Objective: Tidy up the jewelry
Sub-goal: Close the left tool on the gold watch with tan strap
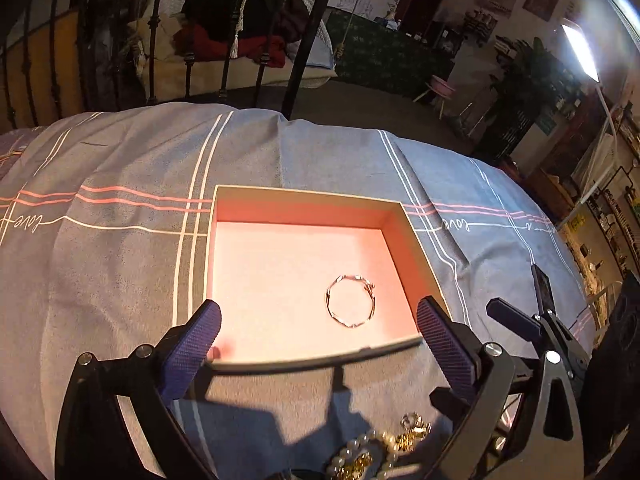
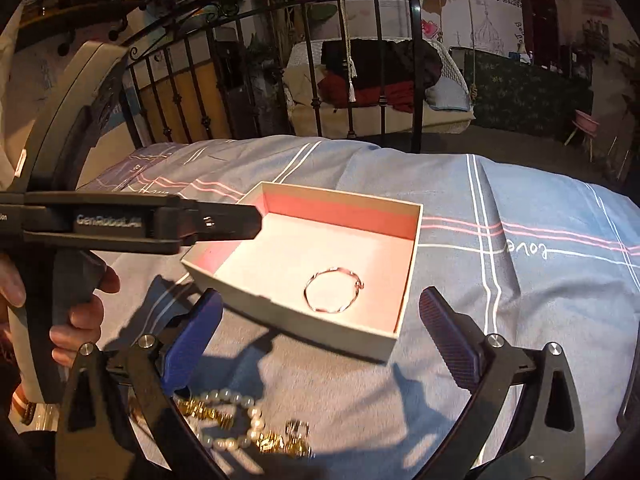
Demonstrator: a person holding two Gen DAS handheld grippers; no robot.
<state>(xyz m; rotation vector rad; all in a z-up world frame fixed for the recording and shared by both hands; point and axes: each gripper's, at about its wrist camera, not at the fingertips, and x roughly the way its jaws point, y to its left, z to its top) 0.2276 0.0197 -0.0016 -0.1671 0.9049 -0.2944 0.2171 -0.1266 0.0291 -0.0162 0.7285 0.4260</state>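
An open pink-lined box (image 1: 308, 200) (image 2: 340, 200) sits on the grey bedspread. A thin gold bracelet (image 1: 351, 300) (image 2: 334, 290) lies inside it, toward the right near corner. A pile of pearl and gold jewelry (image 1: 376, 452) (image 2: 244, 428) lies on the bedspread in front of the box. My left gripper (image 1: 318, 344) is open and empty, hovering over the box's near edge. My right gripper (image 2: 320, 332) is open and empty, above the bedspread between the pile and the box. The left gripper's body (image 2: 120, 222) shows at the left in the right wrist view.
The bedspread (image 1: 100, 260) has white and pink stripes. A black iron bed frame (image 1: 304, 40) (image 2: 412, 60) stands behind the bed. The right gripper's body (image 1: 540, 320) shows at the right in the left wrist view. Beyond are a cluttered room and a bright lamp (image 1: 580, 52).
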